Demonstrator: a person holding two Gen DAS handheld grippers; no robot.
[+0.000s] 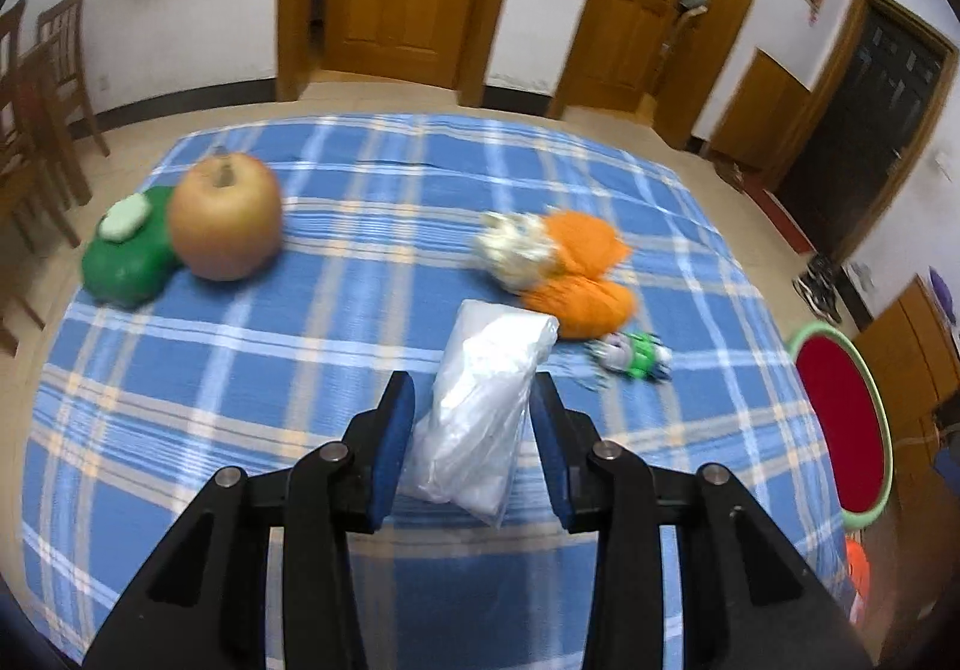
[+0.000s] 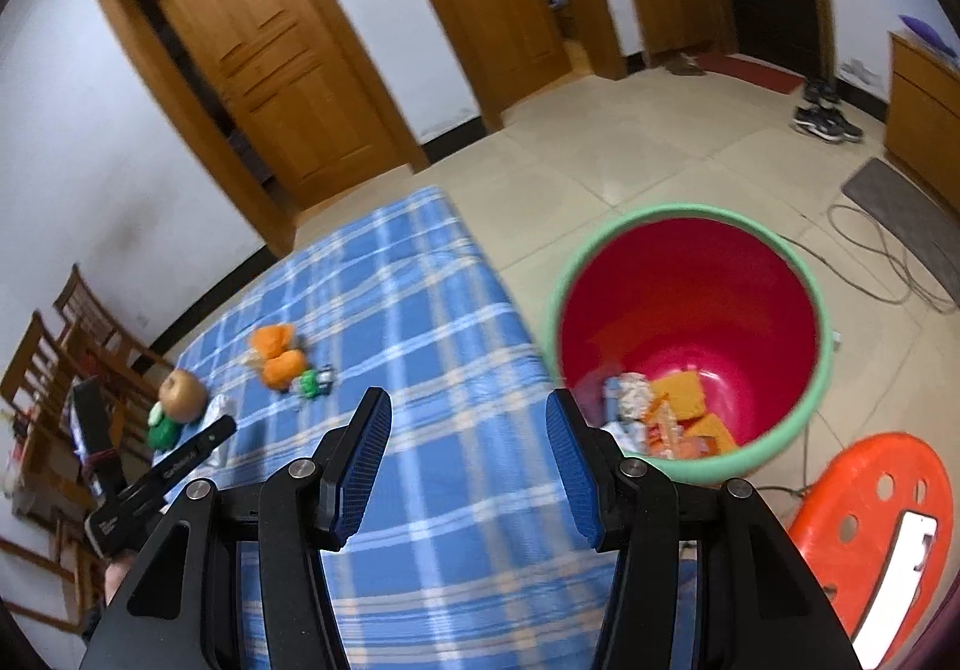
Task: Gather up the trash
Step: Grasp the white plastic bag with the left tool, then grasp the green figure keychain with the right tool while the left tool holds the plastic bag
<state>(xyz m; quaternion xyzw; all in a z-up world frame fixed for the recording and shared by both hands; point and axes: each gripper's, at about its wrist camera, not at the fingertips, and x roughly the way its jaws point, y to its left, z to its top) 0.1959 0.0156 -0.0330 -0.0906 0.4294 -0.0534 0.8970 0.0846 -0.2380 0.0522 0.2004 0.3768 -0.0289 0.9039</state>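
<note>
A clear plastic bag [image 1: 480,418] lies on the blue plaid tablecloth [image 1: 252,370], between the open fingers of my left gripper [image 1: 473,397], which do not touch it. Beyond it lie orange peel with a white crumpled scrap [image 1: 558,262] and a small green-and-white wrapper [image 1: 636,355]. My right gripper [image 2: 468,412] is open and empty, above the table's edge beside the red bin with a green rim [image 2: 690,304]. The bin holds several pieces of trash [image 2: 660,418]. The bin also shows in the left wrist view [image 1: 840,418].
An apple [image 1: 225,217] and a green toy [image 1: 129,250] sit at the far left of the table. An orange plastic stool [image 2: 870,538] stands beside the bin. Wooden chairs [image 1: 36,88] stand left of the table. Doors line the far wall.
</note>
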